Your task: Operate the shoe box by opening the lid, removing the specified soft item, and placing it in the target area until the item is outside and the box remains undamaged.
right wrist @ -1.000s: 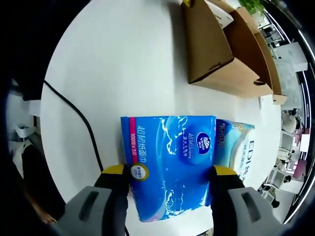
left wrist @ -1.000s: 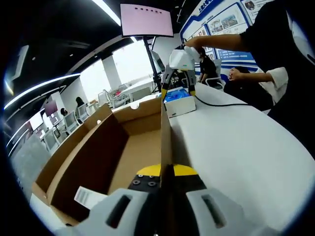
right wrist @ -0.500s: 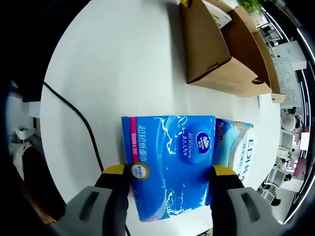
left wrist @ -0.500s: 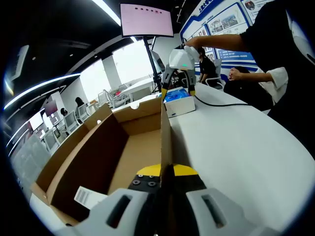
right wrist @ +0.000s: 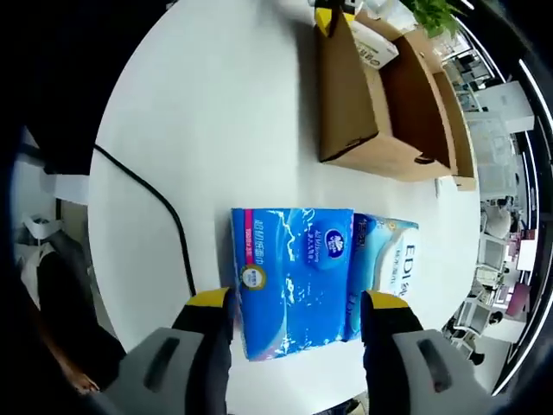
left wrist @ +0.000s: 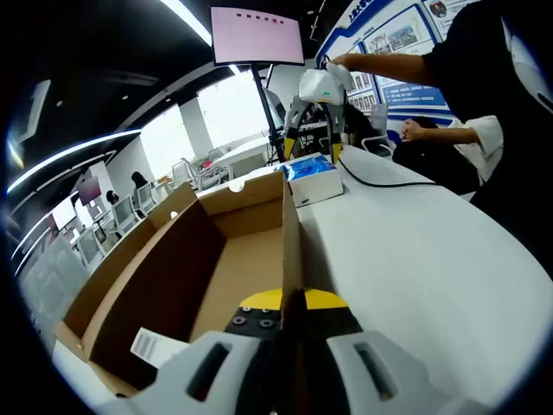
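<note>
The left gripper view sits low at table height, right up against the box (left wrist: pixel 220 259) wall, and looks along that wall across the table (left wrist: pixel 415 251) into the room; the right gripper (left wrist: pixel 317 130) hangs far off at 12 o'clock over the tissue pack (left wrist: pixel 311 169). The right gripper view looks straight down from above, near the tissue pack (right wrist: pixel 294 277), with the box (right wrist: pixel 371 104) farther off at 1 o'clock. Both views share the box, the pack and the table (right wrist: pixel 225 121).
</note>
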A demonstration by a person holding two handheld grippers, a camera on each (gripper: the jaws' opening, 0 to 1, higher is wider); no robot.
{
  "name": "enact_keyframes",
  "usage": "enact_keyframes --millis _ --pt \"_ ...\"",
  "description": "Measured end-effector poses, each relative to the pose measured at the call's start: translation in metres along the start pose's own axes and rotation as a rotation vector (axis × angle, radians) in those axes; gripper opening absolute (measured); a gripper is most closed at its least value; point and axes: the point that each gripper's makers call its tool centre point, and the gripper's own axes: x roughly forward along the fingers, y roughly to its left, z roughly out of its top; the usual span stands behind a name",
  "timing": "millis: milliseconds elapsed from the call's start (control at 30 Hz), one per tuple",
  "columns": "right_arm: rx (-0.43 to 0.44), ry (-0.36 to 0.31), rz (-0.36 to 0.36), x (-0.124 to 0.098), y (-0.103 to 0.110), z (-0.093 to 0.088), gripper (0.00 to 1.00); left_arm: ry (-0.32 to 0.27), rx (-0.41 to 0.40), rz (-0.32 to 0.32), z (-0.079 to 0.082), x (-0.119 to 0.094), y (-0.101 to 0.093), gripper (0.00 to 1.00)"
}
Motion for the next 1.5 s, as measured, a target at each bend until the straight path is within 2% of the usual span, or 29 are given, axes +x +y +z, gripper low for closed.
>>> enact_keyframes --millis 100,167,267,333,433,533,600,700,800,967,1067,1233,1300,1500 --pt "-0.042 -0.019 -0.049 -0.017 -0.013 0.019 0.60 0.000 0.000 0.000 0.000 0.000 0.000 0.05" --pt "-0.094 -0.040 -0.092 -0.029 -0.025 0.038 0.60 0.000 0.000 0.000 0.000 0.000 0.000 0.05" --pt "-0.167 -0.082 -0.135 -0.044 -0.042 0.068 0.60 0.001 0.000 0.001 0.000 0.000 0.000 0.05" --pt "-0.210 -0.136 -0.152 -0.053 -0.054 0.098 0.60 0.002 0.001 0.001 -0.001 0.001 0.000 0.05" --pt "-0.274 -0.222 -0.170 -0.061 -0.066 0.137 0.60 0.002 0.002 0.002 0.000 0.001 0.000 0.05" --pt "-0.403 -0.260 -0.207 -0.064 -0.081 0.168 0.60 0.003 0.003 0.001 0.000 0.001 0.000 0.05" --pt "-0.444 -0.266 -0.225 -0.062 -0.090 0.182 0.61 0.002 0.002 0.001 0.000 0.001 -0.001 0.05" --pt "-0.553 -0.259 -0.252 -0.054 -0.107 0.206 0.65 0.002 0.003 0.001 0.000 0.001 -0.001 0.05" --pt "-0.567 -0.288 -0.228 -0.046 -0.114 0.223 0.67 0.002 0.004 0.002 0.000 0.001 -0.001 0.05" --pt "-0.646 -0.338 -0.227 -0.033 -0.131 0.259 0.70 0.001 0.005 0.000 0.000 0.000 -0.001 0.05" --pt "-0.666 -0.344 -0.203 -0.022 -0.135 0.271 0.73 0.001 0.004 0.000 0.001 0.000 -0.002 0.05" --pt "-0.709 -0.342 -0.167 0.006 -0.146 0.290 0.72 0.001 0.006 -0.001 0.002 -0.001 -0.007 0.05" --pt "-0.722 -0.353 -0.144 0.017 -0.148 0.296 0.69 0.000 0.006 -0.001 0.002 -0.002 -0.008 0.05" --pt "-0.741 -0.355 -0.107 0.046 -0.155 0.312 0.70 0.000 0.006 -0.002 0.002 -0.002 -0.008 0.05"
